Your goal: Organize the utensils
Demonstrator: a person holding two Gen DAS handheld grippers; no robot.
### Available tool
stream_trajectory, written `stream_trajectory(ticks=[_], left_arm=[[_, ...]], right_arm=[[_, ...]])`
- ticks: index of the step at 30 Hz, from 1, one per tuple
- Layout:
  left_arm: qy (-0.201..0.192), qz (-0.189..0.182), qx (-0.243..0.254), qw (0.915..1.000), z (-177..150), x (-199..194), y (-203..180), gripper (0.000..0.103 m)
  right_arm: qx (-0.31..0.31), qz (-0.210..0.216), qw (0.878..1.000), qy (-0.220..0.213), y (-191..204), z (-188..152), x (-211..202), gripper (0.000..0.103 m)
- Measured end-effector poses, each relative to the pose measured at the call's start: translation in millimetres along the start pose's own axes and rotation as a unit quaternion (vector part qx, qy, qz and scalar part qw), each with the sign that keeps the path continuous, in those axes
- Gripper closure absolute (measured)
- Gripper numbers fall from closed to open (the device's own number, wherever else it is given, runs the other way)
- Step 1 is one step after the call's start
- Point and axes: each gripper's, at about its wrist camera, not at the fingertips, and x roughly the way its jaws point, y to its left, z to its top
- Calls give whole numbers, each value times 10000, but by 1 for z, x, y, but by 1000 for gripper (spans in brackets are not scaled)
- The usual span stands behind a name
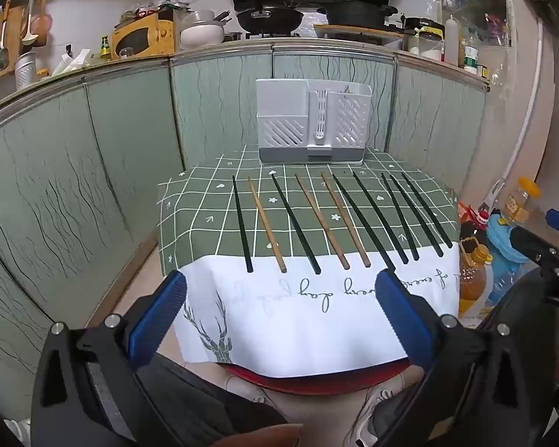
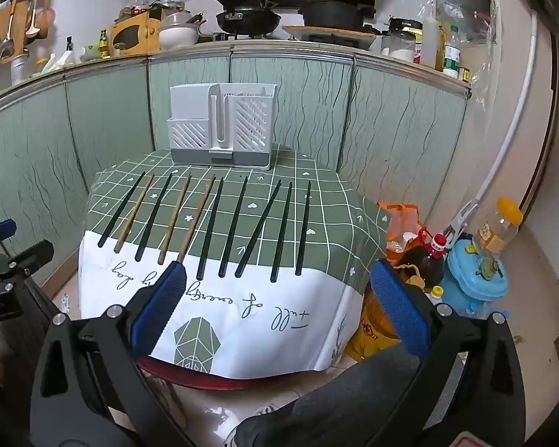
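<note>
Where the green checked tablecloth point(image 1: 212, 201) covers the small table, you see ten chopsticks laid side by side in a fanned row, tips toward the far edge and butt ends toward you. Seven are black chopsticks point(image 1: 295, 222), slender, tapered and glossy; three are wooden chopsticks point(image 1: 267, 225), pale brown and matte, standing second, fourth and fifth from the left of the row. None touches its neighbour for its whole length, though the black ones at the right lie close together. Their near ends rest on or just at the white band point(image 1: 298, 309) of the cloth, which carries cursive lettering and a printed stag.

Behind the row, at the table's far edge, stands the utensil holder point(image 1: 313, 123), a white plastic caddy on a grey base. It has a low slotted compartment on the left, a narrow perforated upright slot in the middle, and a taller slotted compartment on the right. A thin dark item shows above the rim of the right compartment; what it is cannot be told. The left compartment looks empty.

Your left gripper point(image 1: 279, 298) hangs before the near edge of the table, its blue ribbed pads spread wide, with nothing between them. Your right gripper point(image 2: 277, 290) is held the same way, fully spread and holding nothing.

Beside the table on the floor stand oil bottles point(image 2: 425, 260) and a blue plastic container point(image 2: 473, 272).
</note>
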Motion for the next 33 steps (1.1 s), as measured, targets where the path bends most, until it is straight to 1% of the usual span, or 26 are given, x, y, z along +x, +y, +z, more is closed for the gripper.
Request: stream_trajectory(ticks=[2, 3, 5, 10, 23, 33], left_arm=[[86, -45, 3, 10000, 0, 3, 0, 4], [138, -30, 42, 9999, -1, 5, -2, 4], [234, -84, 17, 9997, 0, 12, -2, 4], [114, -88, 12, 9999, -3, 12, -4, 4], [104, -105, -34, 9999, -6, 17, -5, 4], [43, 73, -103, 9999, 0, 15, 4, 4]], right_arm=[[6, 13, 10000, 34, -2, 0, 1, 8], [-38, -55, 10000, -71, -1, 0, -1, 8], [-42, -61, 9999, -69, 3, -3, 1, 8], [-37, -75, 10000, -13, 3, -1, 11, 8], [-30, -38, 10000, -44, -3, -7, 16, 8], [-9, -57, 10000, -54, -8, -6, 19, 8]])
